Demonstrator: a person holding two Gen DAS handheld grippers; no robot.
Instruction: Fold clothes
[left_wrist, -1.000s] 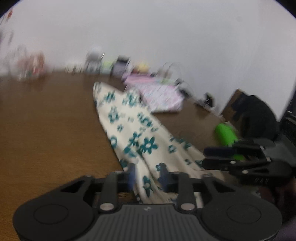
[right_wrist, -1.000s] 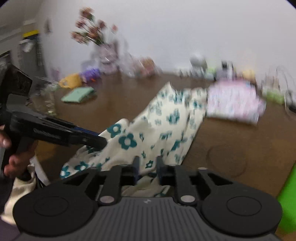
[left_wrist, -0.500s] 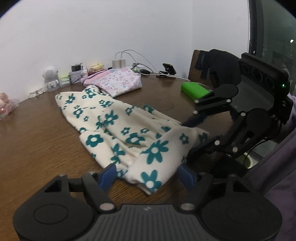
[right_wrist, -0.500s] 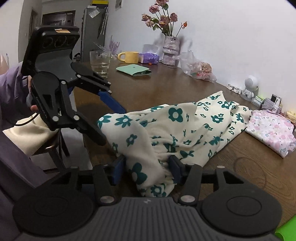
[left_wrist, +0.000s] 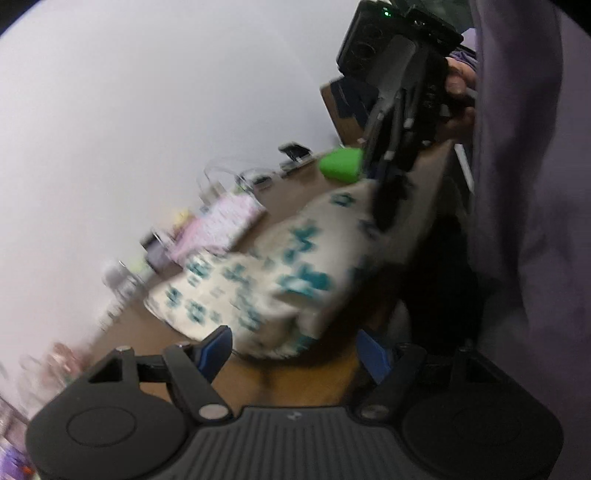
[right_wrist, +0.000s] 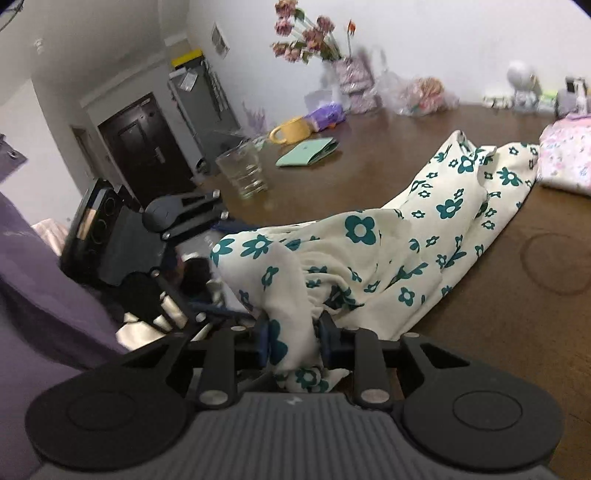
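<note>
Right tongs (right_wrist: 293, 341) are pinching a bunched end of the cream garment with teal flowers (right_wrist: 402, 236) between their blue pads, a small tail of cloth hanging out below the pinch, while the left tongs (left_wrist: 295, 352) are standing spread wide with nothing between them, just short of the nearest fold. In the right wrist view the left tongs (right_wrist: 207, 291) are sitting close beside that gripped end, near the bench edge. From the pinch the garment is running away across the brown bench (right_wrist: 517, 302), rumpled and partly doubled over itself, its far end lying just beside a folded pink floral garment (right_wrist: 565, 158). With only 1 end held, any pull is likely to drag the cloth sideways and skew the fold, and the bunched grip could be catching more than 1 layer, so a lift might raise a wad, not an edge. A wide sweep to the left could also be risking the drinking glass (right_wrist: 242, 171), which is standing near the bench edge, with a mint-green wallet (right_wrist: 308, 151) and a yellow mug (right_wrist: 290, 131) behind it. The left wrist view is smeared by motion, so a grab made now may miss the corner. No brand, label or writing is readable; only a small embossed mark is showing on each tool body, too small to make out.
</note>
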